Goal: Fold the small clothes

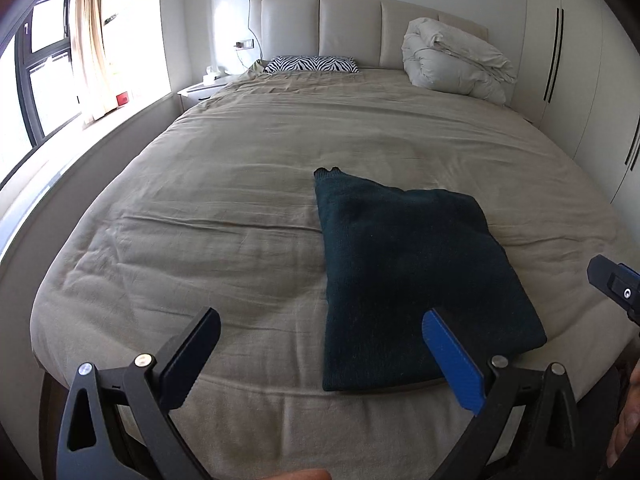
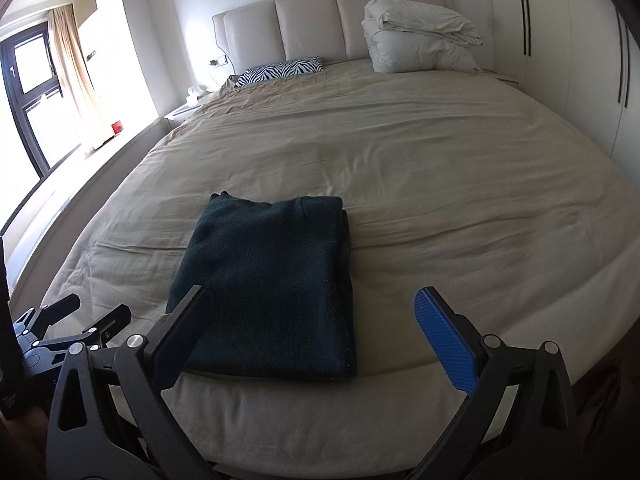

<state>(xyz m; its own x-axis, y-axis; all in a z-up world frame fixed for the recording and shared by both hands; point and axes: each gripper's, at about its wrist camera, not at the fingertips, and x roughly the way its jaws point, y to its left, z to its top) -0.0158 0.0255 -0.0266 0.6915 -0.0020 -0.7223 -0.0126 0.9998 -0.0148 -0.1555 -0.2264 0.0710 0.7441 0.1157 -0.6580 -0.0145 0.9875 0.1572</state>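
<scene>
A dark teal knitted garment lies folded into a flat rectangle on the beige bed, close to the near edge. My left gripper hovers open above the bed's front edge, its blue finger over the garment's near right part and nothing held. My right gripper is open too, its black finger over the garment's near left corner. In the left wrist view the right gripper shows at the right edge. In the right wrist view the left gripper sits low at the left, jaws apart.
The beige sheet covers a wide bed. A zebra-print pillow and a bundled white duvet lie at the headboard. Wardrobe doors stand on the right, a window ledge on the left. A hand shows lower right.
</scene>
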